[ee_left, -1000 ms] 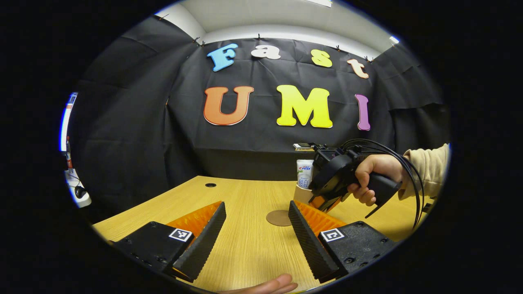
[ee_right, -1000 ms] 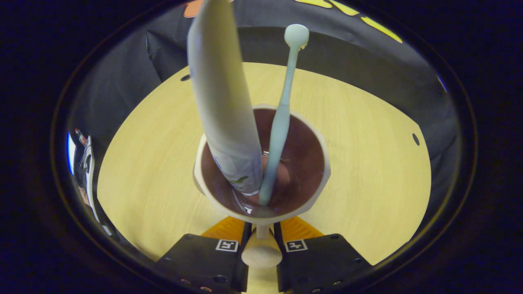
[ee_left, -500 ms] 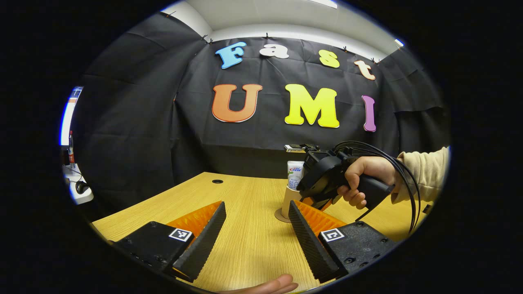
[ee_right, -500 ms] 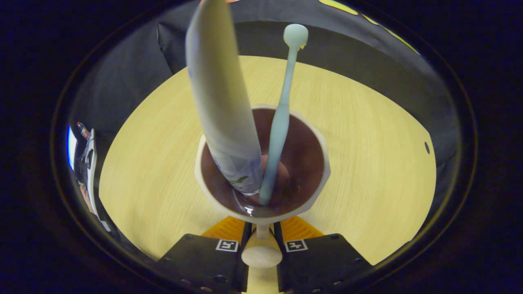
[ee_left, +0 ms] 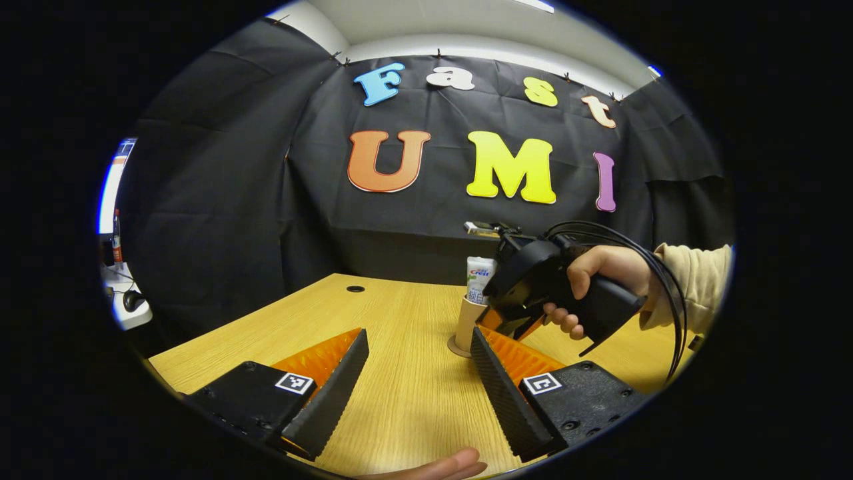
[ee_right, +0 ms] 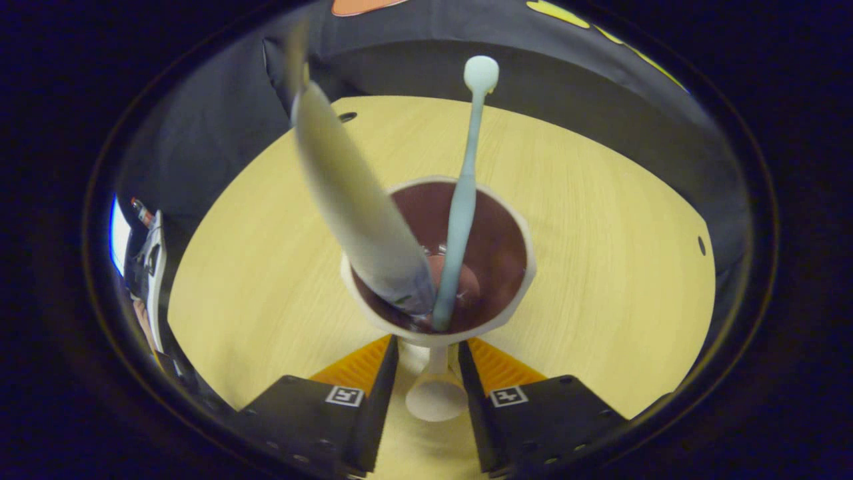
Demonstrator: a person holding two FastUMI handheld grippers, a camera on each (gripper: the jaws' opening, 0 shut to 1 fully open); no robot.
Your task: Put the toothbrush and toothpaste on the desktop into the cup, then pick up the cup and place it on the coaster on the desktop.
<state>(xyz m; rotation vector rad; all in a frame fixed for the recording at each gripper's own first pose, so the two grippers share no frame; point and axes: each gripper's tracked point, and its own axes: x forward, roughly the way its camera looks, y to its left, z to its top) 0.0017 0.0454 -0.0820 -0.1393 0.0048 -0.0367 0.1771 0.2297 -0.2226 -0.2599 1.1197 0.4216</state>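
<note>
wooden desktop (ee_left: 400,393) holds cup (ee_right: 436,257) on coaster (ee_left: 458,349), right claw (ee_right: 430,393) parted.

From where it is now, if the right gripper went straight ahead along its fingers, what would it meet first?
The cup: its handle already lies between the open fingers of the right gripper, so the cup's wall comes next. Depth is unclear.

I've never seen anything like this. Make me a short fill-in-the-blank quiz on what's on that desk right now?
1. The toothpaste tube and the toothbrush both stand inside the ____.
2. The cup rests on a round ____.
3. The right gripper has its fingers ____ on either side of the cup's handle.

Missing words: cup; coaster; open
</note>
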